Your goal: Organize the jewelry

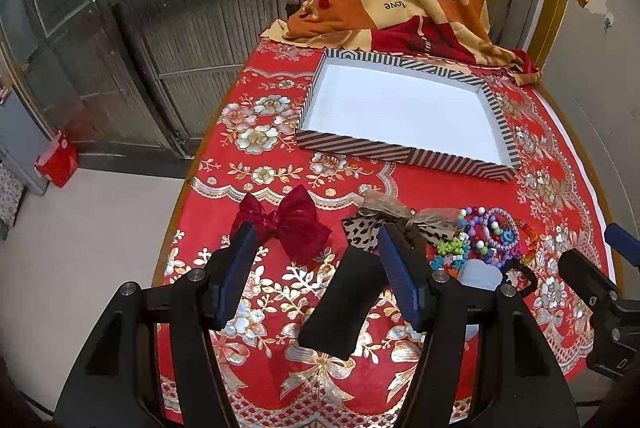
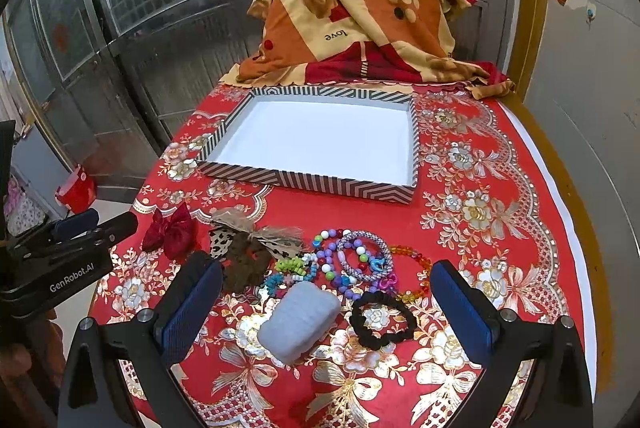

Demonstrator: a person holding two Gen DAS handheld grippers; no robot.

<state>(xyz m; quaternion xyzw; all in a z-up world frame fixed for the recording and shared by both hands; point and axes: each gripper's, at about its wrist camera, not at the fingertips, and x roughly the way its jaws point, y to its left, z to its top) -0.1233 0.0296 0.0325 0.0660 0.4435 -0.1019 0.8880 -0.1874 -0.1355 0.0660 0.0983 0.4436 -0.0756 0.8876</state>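
Beyond the bracelets (image 2: 352, 260), striped tray (image 2: 240, 174) bare white inside, both tongs wide.

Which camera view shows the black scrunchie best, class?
The right wrist view: the black scrunchie lies whole and unobstructed on the red tablecloth, between the fingers of the right hand-held gripper. In the left wrist view only part of it shows, behind the left hand-held gripper.
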